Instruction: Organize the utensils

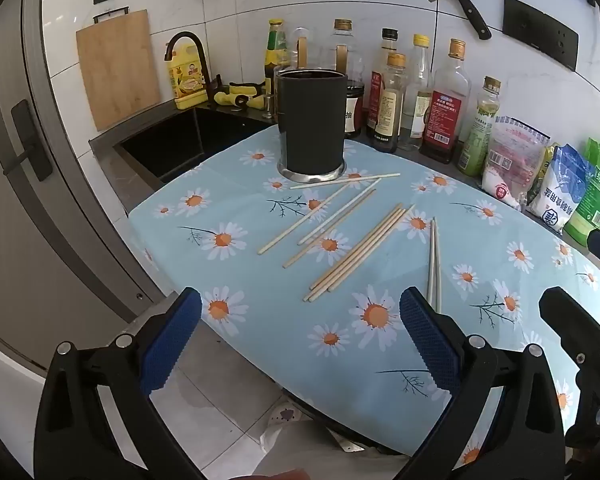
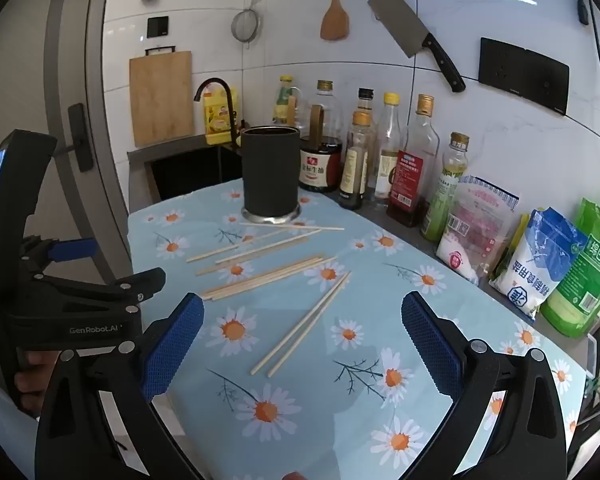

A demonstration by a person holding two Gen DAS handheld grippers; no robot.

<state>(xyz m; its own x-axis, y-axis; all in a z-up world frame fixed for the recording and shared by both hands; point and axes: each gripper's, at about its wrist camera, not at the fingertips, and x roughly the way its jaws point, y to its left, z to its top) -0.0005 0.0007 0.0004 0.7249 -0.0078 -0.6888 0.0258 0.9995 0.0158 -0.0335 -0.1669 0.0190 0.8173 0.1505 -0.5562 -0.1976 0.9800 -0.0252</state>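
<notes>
Chopsticks (image 1: 352, 252) all loose on daisy tablecloth (image 1: 260, 320), frame centre; black holder (image 1: 311, 120) above them looks empty. Nothing sorted yet. Left gripper (image 1: 300, 336) and right gripper (image 2: 302, 340) both spread wide, holding nothing.

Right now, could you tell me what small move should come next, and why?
Probably lower the right tool onto the nearest chopstick pair: both tools are open and empty, that pair lies right between its fingers, and the holder stands upright beyond.
</notes>
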